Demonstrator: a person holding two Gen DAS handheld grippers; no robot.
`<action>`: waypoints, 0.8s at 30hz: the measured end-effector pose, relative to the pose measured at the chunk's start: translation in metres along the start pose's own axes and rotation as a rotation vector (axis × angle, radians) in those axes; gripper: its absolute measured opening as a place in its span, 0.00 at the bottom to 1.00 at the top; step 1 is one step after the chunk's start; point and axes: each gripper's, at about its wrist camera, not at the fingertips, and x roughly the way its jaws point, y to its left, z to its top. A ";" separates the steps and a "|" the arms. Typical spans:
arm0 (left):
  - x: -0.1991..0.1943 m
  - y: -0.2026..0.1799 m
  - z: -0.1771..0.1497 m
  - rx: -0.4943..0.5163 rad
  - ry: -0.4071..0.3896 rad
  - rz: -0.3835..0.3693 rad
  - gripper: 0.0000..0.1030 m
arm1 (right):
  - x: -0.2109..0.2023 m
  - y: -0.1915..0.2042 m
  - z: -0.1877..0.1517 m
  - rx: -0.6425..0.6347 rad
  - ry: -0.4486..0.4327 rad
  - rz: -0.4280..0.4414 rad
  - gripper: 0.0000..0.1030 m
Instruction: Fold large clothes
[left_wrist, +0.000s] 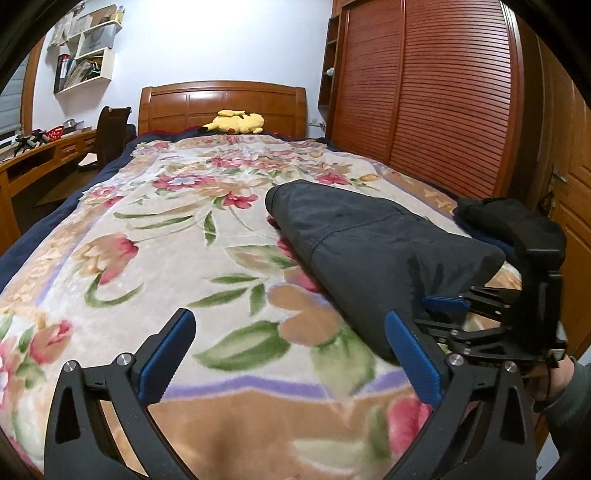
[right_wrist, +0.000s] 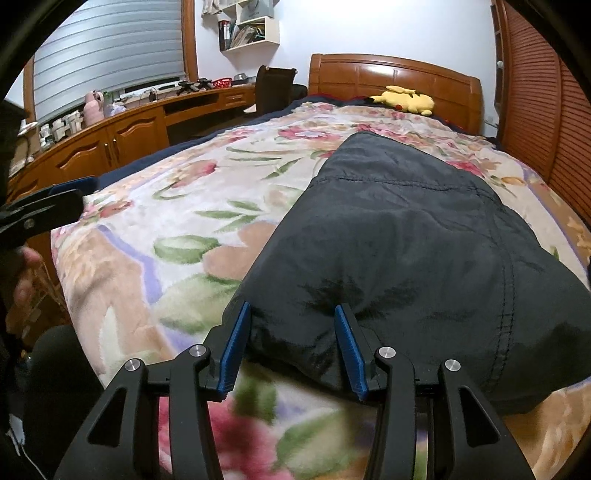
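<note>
A dark padded garment (left_wrist: 369, 240) (right_wrist: 406, 229) lies folded into a thick bundle on the right half of the floral blanket (left_wrist: 166, 240) (right_wrist: 147, 206). My right gripper (right_wrist: 291, 306) sits at its near edge. The bunched fabric fills the gap between the blue pads (right_wrist: 345, 343), which press into it on both sides. In the left wrist view one blue finger (left_wrist: 445, 303) of that gripper rests on the garment's near end. My left gripper (left_wrist: 288, 317) stands wide open over bare blanket, just left of the garment, with nothing between its fingers.
A second dark pile (left_wrist: 491, 210) lies behind the garment by the bed's right edge. A yellow plush toy (left_wrist: 236, 122) (right_wrist: 406, 99) rests at the headboard. A slatted wardrobe (left_wrist: 424, 92) lines the right side. A desk (right_wrist: 129, 129) and a chair (left_wrist: 110, 133) stand left.
</note>
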 end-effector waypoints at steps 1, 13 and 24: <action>0.006 0.001 0.002 0.005 0.006 -0.003 0.99 | -0.002 -0.001 0.000 0.007 -0.001 0.009 0.47; 0.071 0.010 0.040 0.066 0.050 -0.008 0.99 | -0.063 -0.053 -0.005 0.066 -0.037 -0.175 0.50; 0.140 0.006 0.082 0.118 0.084 -0.011 0.99 | -0.094 -0.080 -0.045 0.152 -0.030 -0.314 0.55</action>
